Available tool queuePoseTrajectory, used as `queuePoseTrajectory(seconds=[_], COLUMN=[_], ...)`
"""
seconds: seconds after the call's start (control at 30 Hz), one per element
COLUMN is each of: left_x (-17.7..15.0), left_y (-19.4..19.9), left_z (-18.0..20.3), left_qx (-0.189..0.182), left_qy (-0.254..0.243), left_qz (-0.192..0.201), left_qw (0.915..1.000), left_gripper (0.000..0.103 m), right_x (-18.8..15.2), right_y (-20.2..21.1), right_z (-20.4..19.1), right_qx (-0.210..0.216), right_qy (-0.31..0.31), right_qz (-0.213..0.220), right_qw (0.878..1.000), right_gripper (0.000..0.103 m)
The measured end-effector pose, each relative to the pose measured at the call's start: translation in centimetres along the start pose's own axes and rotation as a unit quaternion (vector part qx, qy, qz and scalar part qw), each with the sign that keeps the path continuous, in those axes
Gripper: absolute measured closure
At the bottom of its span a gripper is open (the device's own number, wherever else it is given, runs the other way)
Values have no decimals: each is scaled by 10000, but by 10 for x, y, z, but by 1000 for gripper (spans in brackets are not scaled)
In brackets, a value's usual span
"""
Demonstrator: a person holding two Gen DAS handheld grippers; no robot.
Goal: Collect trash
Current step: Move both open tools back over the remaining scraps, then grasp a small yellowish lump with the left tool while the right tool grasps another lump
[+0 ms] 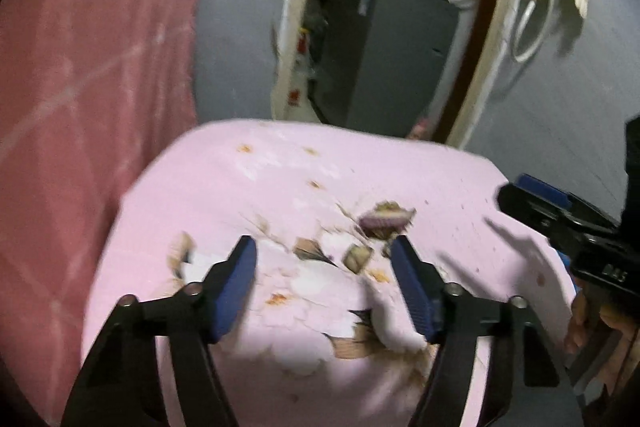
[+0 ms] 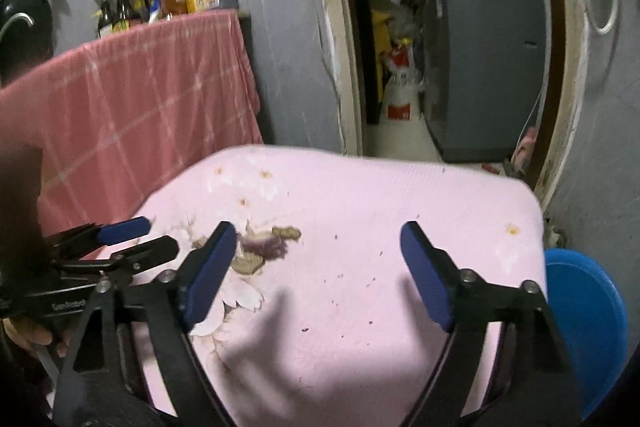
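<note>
Crumpled wrapper [image 1: 385, 222] on pink tablecloth [image 1: 248, 195]: lies at one o'clock just beyond left gripper [image 1: 324, 259], long axis crosswise; left gripper nearer; right gripper [image 2: 318, 259] likewise unclenched, empty.

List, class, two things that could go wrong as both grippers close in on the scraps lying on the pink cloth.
1. The scraps are small and flat on the pink cloth; the left gripper might pinch fabric too.
2. The right gripper is close beside it, so the two could collide.
</note>
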State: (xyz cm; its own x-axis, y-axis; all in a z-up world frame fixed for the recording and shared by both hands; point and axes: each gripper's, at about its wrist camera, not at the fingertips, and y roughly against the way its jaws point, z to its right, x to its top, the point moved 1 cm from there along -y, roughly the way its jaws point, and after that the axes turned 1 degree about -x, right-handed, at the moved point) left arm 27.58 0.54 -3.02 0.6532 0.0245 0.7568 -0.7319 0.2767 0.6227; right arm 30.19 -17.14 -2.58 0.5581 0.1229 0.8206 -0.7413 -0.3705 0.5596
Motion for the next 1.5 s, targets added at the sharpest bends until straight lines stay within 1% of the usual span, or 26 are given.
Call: queuePoseTrajectory(seconds=[0.07,0.17,0.23,0.37,0.5,0.53,0.63,0.83,0.97,1.13,1.43,1.5], left_x=[0,1,3,6,7,8,11,9,9,9,12,13], left_y=[-9,-21,-27,-38,-41,-42,-41,-37,-30,-25,-31,-32], left_z=[2,1,-3,-6,-4,-4,-3,-15,-22,-24,-23,-26], left_qx=[-67,-177,-284,-482,-603,-602,-579,-414,-363,-342,-344,-352], left_qy=[-53,6,89,206,147,130,134,405,516,565,658,678], left_qz=[-178,-429,-539,-730,-794,-800,-789,-709,-661,-658,-690,-691], left_qw=[9998,9989,9981,9960,9949,9949,9951,9958,9958,9956,9948,9947], left_gripper=[58,69,71,80,89,90,90,90,90,90,90,90], right_x=[-2,0,2,11,19,19,20,16,14,10,14,13], right_y=[-8,-22,-30,-47,-67,-69,-84,-103,-102,-99,-112,-111], right_z=[0,0,1,-1,-7,-8,-12,-16,-18,-22,-23,-23], right_qx=[29,106,165,192,222,227,288,375,459,401,487,469], right_qy=[26,8,-24,-7,64,77,86,162,259,477,494,540], right_qz=[-170,-433,-587,-779,-1013,-1053,-1268,-1637,-1724,-1802,-2057,-2063], right_qw=[9998,9990,9981,9968,9946,9941,9915,9857,9836,9817,9762,9759], right_gripper=[31,37,41,48,57,59,63,69,75,75,75,81])
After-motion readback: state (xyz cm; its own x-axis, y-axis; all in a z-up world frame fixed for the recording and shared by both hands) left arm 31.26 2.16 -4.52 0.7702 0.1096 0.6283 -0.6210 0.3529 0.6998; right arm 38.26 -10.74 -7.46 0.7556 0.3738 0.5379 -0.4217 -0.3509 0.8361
